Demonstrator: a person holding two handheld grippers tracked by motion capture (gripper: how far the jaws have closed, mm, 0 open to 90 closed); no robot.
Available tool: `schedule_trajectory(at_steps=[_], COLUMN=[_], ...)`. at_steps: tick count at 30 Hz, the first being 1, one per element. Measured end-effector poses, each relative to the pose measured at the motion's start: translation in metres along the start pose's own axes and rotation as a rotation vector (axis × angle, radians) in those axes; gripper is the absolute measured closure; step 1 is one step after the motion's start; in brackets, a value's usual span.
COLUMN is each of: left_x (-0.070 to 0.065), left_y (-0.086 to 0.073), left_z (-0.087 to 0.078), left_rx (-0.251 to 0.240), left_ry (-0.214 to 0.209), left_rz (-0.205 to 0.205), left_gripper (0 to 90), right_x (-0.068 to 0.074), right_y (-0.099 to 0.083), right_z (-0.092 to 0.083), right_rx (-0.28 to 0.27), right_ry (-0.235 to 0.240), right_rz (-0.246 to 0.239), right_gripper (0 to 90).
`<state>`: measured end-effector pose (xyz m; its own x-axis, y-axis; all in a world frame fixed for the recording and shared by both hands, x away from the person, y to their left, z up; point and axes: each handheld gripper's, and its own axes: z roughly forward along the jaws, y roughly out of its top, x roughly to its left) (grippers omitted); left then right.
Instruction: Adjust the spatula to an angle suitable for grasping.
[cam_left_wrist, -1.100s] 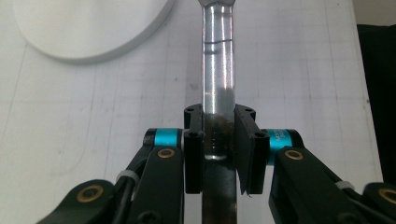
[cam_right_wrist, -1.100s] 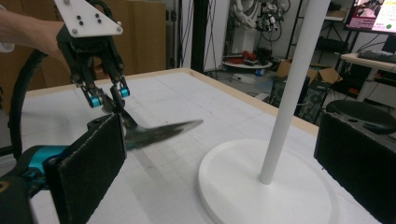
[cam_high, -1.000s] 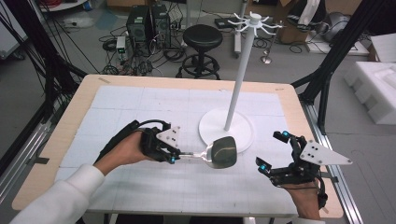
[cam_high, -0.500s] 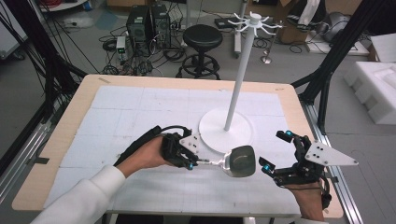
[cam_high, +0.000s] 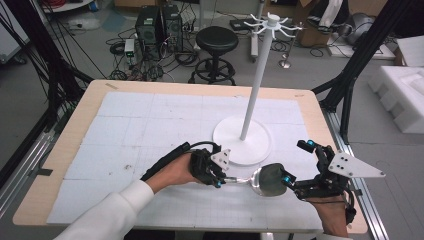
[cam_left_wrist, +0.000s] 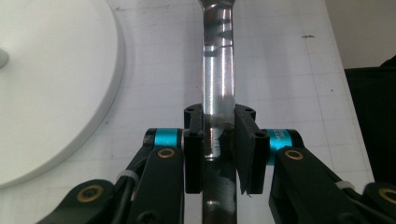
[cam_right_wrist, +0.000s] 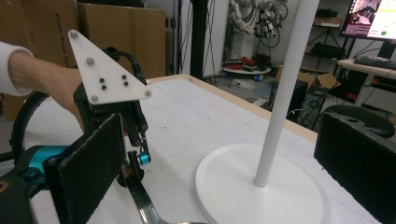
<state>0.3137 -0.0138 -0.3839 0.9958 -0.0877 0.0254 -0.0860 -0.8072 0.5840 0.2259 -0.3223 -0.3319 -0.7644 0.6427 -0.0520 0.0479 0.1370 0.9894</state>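
A metal ladle (cam_high: 267, 180) with a dark bowl is held level just above the table front, its shiny handle (cam_left_wrist: 217, 70) pointing left. My left gripper (cam_high: 220, 181) is shut on that handle, and both pads press its sides in the left gripper view (cam_left_wrist: 219, 140). My right gripper (cam_high: 297, 162) stands open at the table's right front. Its nearer fingertip is at the bowl's right edge, though contact is unclear. In the right gripper view the wide-apart jaws (cam_right_wrist: 224, 172) frame the ladle handle (cam_right_wrist: 144, 205), which leaves the bottom edge, and the left gripper (cam_right_wrist: 135, 158) behind it.
A white stand (cam_high: 255, 90) with a round base (cam_high: 242, 140) and a ring of hooks (cam_high: 272, 22) on top rises just behind the ladle. The table's right edge (cam_high: 345, 165) is close to my right hand. A stool and cables are on the floor beyond.
My left gripper carried the ladle to the right, bringing its bowl up to the right gripper's near jaw. The right gripper shifted slightly and stayed open.
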Motion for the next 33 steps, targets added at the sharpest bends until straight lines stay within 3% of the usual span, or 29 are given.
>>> schedule_trajectory(at_steps=[17,28,33], left_x=[0.005,0.004,0.005], left_y=[0.003,0.003,0.002], left_z=[0.040,0.049,0.049], left_rx=[0.025,0.057,0.043], left_ry=[-0.035,-0.056,-0.062], left_rz=[-0.024,-0.010,0.006], left_gripper=[74.8,74.4,73.1], right_x=[-0.001,0.000,0.000], right_y=[-0.002,-0.003,-0.003], right_z=[0.001,0.003,0.005], right_rx=[0.004,0.008,0.009], right_ry=[0.006,0.008,0.009], right_rz=[0.012,0.012,0.010], right_gripper=[1.4,1.4,1.4])
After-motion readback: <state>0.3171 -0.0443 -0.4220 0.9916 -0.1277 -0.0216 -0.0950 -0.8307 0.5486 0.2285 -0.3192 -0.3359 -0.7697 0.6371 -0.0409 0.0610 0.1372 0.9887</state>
